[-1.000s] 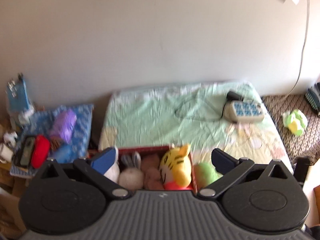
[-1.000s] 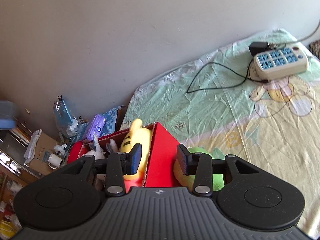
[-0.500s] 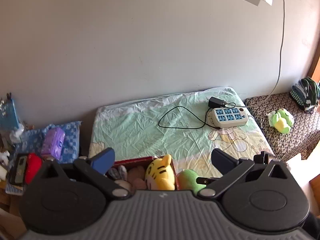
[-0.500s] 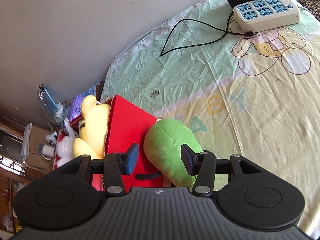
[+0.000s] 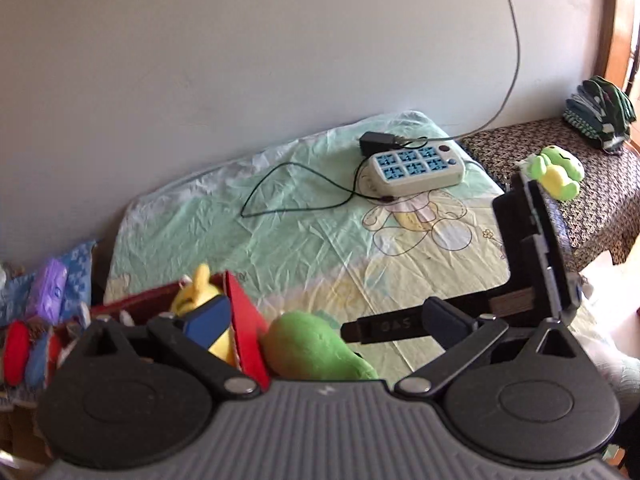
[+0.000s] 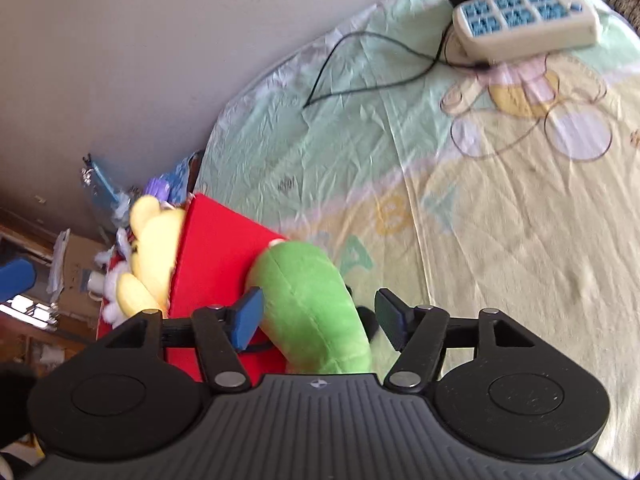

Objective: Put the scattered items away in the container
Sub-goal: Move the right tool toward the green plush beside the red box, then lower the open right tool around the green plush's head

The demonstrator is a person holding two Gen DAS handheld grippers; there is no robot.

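Note:
A red box stands on the bed with a yellow tiger plush and other soft toys inside. A green plush lies on the sheet against the box's outer wall. My right gripper straddles this plush. Its jaws are opening: the left pad sits close to the plush and the right pad stands clear of it. My left gripper hangs wide open above the box and the green plush, gripping nothing. One of the right gripper's fingers reaches in beside the plush.
A white and blue power strip with a black cable lies at the far side of the bed. A small green frog plush and folded clothes rest on a patterned surface at right. Clutter with a purple pack sits left of the bed.
The right gripper's jaws have widened around the green plush, which now lies beside the box. Both grippers have sunk toward the bed. The right gripper has come into the left wrist view.

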